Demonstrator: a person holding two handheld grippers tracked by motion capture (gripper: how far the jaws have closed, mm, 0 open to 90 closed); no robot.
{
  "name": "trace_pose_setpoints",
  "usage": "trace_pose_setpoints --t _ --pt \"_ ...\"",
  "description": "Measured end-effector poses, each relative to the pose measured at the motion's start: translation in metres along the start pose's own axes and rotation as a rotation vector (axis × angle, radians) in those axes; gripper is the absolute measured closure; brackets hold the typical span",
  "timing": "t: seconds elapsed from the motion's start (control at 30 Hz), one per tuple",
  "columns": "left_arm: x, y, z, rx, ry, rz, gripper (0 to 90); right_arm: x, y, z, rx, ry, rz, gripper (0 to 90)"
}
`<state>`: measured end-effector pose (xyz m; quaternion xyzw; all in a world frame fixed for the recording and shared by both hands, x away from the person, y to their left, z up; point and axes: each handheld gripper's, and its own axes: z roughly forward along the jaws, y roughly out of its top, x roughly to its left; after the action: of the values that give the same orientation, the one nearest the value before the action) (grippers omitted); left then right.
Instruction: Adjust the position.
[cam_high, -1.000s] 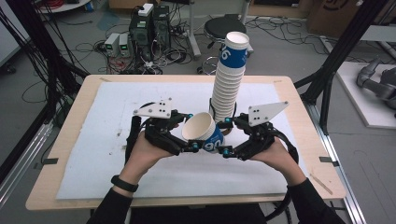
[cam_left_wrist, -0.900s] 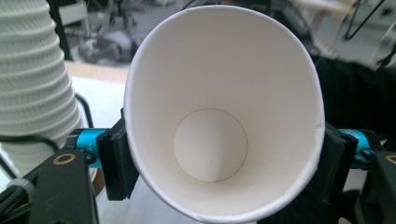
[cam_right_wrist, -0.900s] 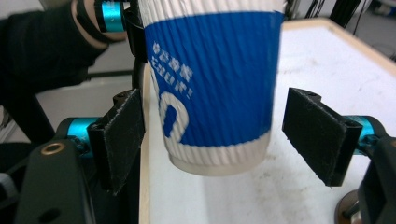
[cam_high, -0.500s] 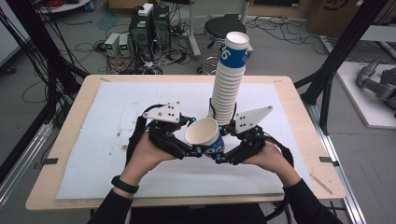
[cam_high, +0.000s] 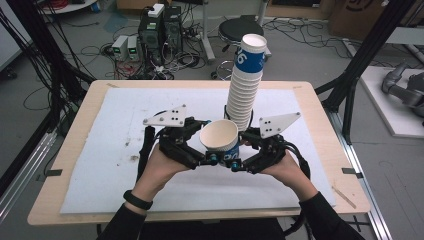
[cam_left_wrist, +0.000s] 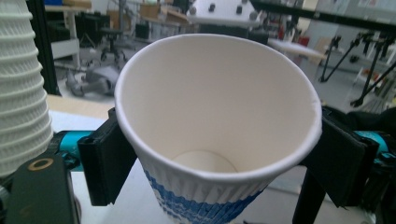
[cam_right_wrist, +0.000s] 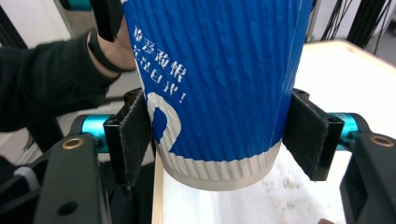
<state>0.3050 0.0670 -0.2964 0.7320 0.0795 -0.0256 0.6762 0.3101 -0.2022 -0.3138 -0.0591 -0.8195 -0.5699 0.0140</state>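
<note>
A: High view? 
B: Paper cup (cam_high: 220, 142) held above the worktop (cam_high: 320, 150), between left tongs (cam_high: 212, 159) and right tongs (cam_high: 239, 162); cup stack (cam_high: 245, 90) just behind.
A: Left gripper view? 
B: Jaws have just been opening; pads flank the cup (cam_left_wrist: 215, 130), left one touching, grip unclear.
A: Right gripper view? 
B: Right tongs (cam_right_wrist: 219, 135) clenched on cup (cam_right_wrist: 219, 84) near its base.

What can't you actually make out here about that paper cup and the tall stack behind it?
- Paper cup, right gripper view: its rim is cut off by the top edge.
- Same cup, left gripper view: its lower wall and outer base are cut off by the bottom edge.
- Cup stack, high view: its foot is hidden behind the paper cup.
- Print on the stack's top cup, high view: partly turned away and too small to read.
</note>
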Motion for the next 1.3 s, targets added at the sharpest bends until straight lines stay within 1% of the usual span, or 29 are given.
trace_pose_setpoints --t 0.03,0.1,0.17,0.27,0.47,0.53,0.57,0.7,0.8,0.83,0.87,0.93,1.0,1.07,1.13,1.17,1.23,1.3 --pt "0.0001 -0.0005 -0.0004 -0.026 -0.002 -0.008 16.8 -0.0002 -0.0001 0.0003 -0.017 -0.005 -0.010 29.7" --pt "0.0006 -0.0012 -0.0011 -0.058 -0.011 -0.021 16.9 0.0007 -0.0003 0.0011 -0.034 -0.004 -0.004 29.7" --pt "0.0011 -0.0018 -0.0015 -0.077 -0.014 -0.027 16.9 0.0006 -0.0002 0.0021 -0.049 0.001 0.000 29.7" --pt "0.0006 -0.0020 -0.0012 -0.085 -0.012 -0.023 17.3 0.0015 -0.0005 0.0039 -0.063 0.000 0.003 29.7" --pt "0.0004 -0.0023 -0.0008 -0.091 -0.013 -0.022 18.0 0.0020 -0.0013 0.0067 -0.070 0.005 0.006 29.7" --pt "0.0004 -0.0022 -0.0014 -0.095 -0.012 -0.022 19.3 0.0025 -0.0015 0.0069 -0.071 0.010 0.013 29.7" --pt "0.0004 -0.0024 -0.0016 -0.096 -0.011 -0.023 20.1 0.0026 -0.0016 0.0074 -0.078 0.006 0.009 29.7" --pt "0.0006 -0.0027 -0.0019 -0.088 -0.008 -0.016 21.8 0.0025 -0.0022 0.0082 -0.073 0.012 0.014 29.8" --pt "0.0009 -0.0027 -0.0020 -0.075 -0.007 -0.014 22.2 0.0016 -0.0024 0.0089 -0.068 0.011 0.008 29.7" --pt "0.0009 -0.0027 -0.0019 -0.072 -0.008 -0.013 22.3 0.0020 -0.0025 0.0090 -0.062 0.014 0.016 29.6" --pt "0.0011 -0.0028 -0.0018 -0.068 -0.007 -0.012 22.4 0.0017 -0.0025 0.0092 -0.061 0.014 0.012 29.5" --pt "0.0014 -0.0027 -0.0017 -0.060 -0.008 -0.011 22.5 0.0022 -0.0025 0.0098 -0.052 0.013 0.021 29.3" --pt "0.0012 -0.0027 -0.0016 -0.052 0.000 -0.005 22.7 0.0017 -0.0026 0.0101 -0.052 0.008 0.015 28.5" --pt "0.0015 -0.0030 -0.0012 -0.045 -0.002 -0.007 22.8 0.0021 -0.0023 0.0096 -0.056 0.010 0.030 27.8" --pt "0.0016 -0.0032 -0.0005 -0.031 0.003 0.000 22.9 0.0015 -0.0015 0.0092 -0.068 0.007 0.028 25.7" --pt "0.0018 -0.0035 0.0001 -0.023 0.004 0.002 22.9 0.0019 -0.0008 0.0084 -0.071 0.013 0.045 24.6" --pt "0.0016 -0.0040 0.0014 -0.015 0.007 0.004 23.1 0.0023 0.0001 0.0081 -0.087 0.010 0.052 22.8" --pt "0.0012 -0.0043 0.0029 -0.012 0.005 0.008 23.1 0.0028 0.0010 0.0081 -0.084 0.007 0.065 20.9"
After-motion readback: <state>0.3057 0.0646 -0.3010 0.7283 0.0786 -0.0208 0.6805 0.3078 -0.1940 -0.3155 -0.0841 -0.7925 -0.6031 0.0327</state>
